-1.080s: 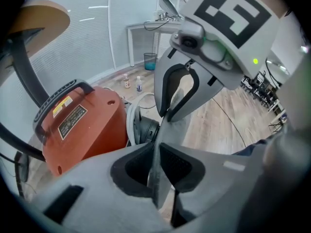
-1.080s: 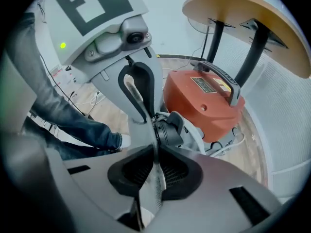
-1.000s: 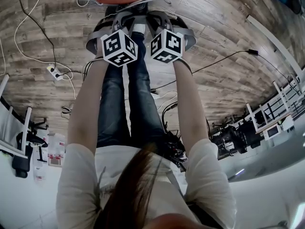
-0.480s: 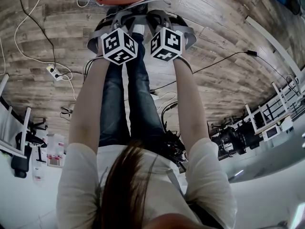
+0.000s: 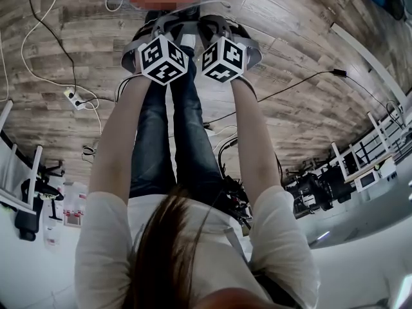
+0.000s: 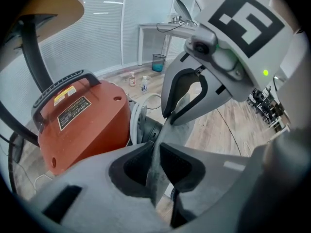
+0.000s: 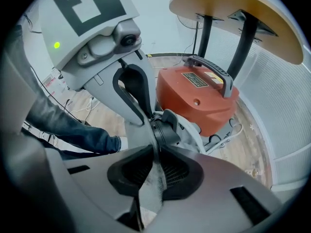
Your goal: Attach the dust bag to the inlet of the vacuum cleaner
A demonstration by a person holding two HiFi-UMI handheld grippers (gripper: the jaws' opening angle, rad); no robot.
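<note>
Jaws on dust bag (image 7: 151,181), inlet (image 7: 165,130) half-hidden

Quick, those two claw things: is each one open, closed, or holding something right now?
Left gripper: closed, pinching the thin grey fabric dust bag.
Right gripper: closed, pinching the same bag.

Head view: your marker cubes (image 5: 163,59) hide all four jaws; the vacuum cleaner (image 6: 82,125) runs off the top edge. In both gripper views, jaws cover much of the dust bag (image 7: 154,178).
</note>
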